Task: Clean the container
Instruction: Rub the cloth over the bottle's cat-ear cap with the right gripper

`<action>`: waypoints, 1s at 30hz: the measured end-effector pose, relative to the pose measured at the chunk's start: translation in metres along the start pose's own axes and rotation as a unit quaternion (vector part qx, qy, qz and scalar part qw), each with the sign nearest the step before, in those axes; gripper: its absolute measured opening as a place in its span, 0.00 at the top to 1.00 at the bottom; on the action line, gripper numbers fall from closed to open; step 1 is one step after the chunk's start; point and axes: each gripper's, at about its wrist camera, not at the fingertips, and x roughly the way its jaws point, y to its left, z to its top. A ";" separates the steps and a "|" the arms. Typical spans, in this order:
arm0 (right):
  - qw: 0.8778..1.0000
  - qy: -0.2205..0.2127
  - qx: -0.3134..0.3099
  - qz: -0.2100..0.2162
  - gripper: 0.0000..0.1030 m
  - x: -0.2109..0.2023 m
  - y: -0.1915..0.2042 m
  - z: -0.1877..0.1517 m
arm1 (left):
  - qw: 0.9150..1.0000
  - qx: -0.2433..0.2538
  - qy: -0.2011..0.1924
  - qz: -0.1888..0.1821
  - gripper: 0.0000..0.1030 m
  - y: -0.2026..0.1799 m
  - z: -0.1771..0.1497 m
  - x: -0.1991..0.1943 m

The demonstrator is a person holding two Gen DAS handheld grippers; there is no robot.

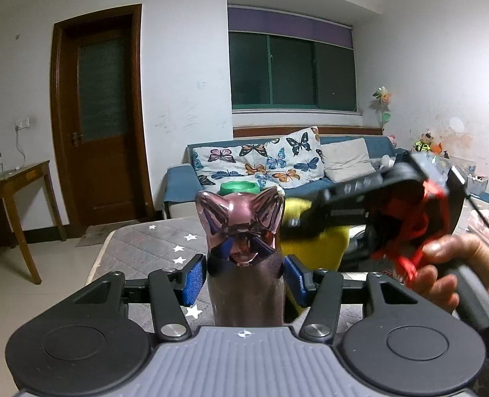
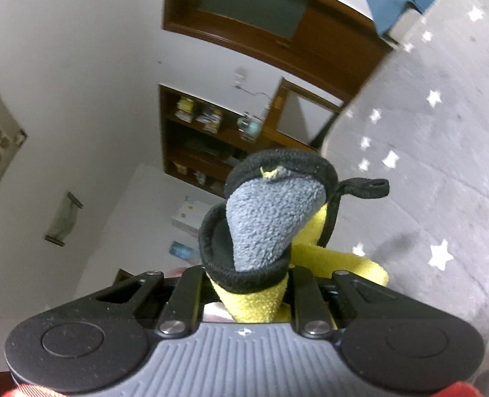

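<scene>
A purple bottle (image 1: 247, 284) with a shiny pink cat-ear cap (image 1: 241, 221) stands upright between the blue pads (image 1: 195, 279) of my left gripper (image 1: 246, 281), which is shut on its body. My right gripper (image 2: 247, 274) is shut on a yellow and grey cleaning cloth (image 2: 264, 218) with a black hem. In the left wrist view the right gripper (image 1: 377, 205) and its yellow cloth (image 1: 314, 244) are just right of the bottle, near the cap. The right fingertips are hidden by the cloth.
A grey table cover with white stars (image 1: 152, 244) lies under the bottle. A green round object (image 1: 239, 187) sits behind the cap. A blue sofa with cushions (image 1: 277, 162), a wooden door (image 1: 102, 115) and a side table (image 1: 16, 178) stand beyond.
</scene>
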 end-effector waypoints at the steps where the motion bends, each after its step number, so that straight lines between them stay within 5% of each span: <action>1: 1.000 0.003 0.004 -0.006 0.85 0.002 -0.005 -0.001 | 1.000 0.000 0.001 0.000 0.46 0.000 0.000 0.000; 9: 0.998 0.032 0.002 -0.058 0.85 0.022 -0.019 -0.005 | 1.000 -0.003 0.002 0.000 0.45 0.001 0.001 0.000; 22: 0.991 0.074 -0.039 -0.103 0.85 -0.001 -0.017 -0.022 | 0.999 -0.031 0.003 0.023 0.44 -0.002 -0.002 -0.002; 30: 0.996 0.049 -0.045 -0.064 0.85 -0.011 0.009 -0.006 | 0.999 -0.026 0.003 0.044 0.45 -0.013 -0.005 -0.004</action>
